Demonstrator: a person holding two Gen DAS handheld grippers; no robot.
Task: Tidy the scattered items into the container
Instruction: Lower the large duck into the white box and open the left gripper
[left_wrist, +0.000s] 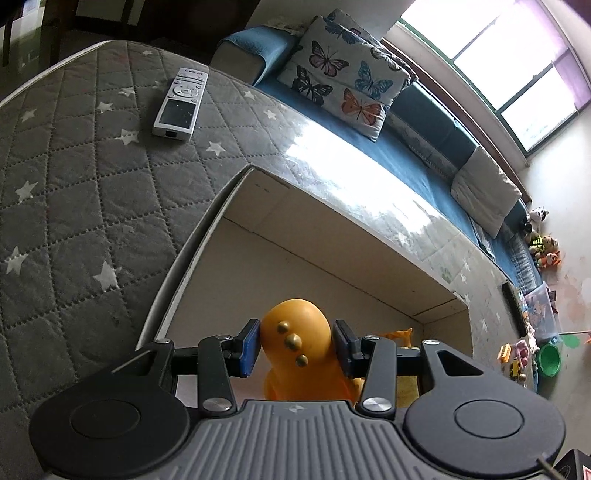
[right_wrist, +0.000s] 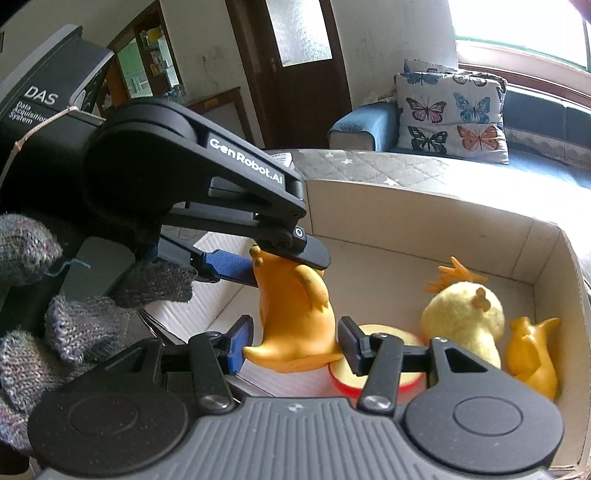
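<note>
Orange duck (left_wrist: 295, 343) is sitting between the left gripper's (left_wrist: 294, 346) blue pads, which are pinching its head over the box (left_wrist: 332, 236). Right gripper (right_wrist: 291, 345) is hanging open around its tail. Farther off, a remote (left_wrist: 181, 103) is lying on the mattress (left_wrist: 74, 184).

Orange duck toy (right_wrist: 295, 314) upright over the cardboard box's (right_wrist: 417, 221) left side; fluffy chick (right_wrist: 463, 317) and second duck (right_wrist: 533, 354) sit against its right wall.
</note>
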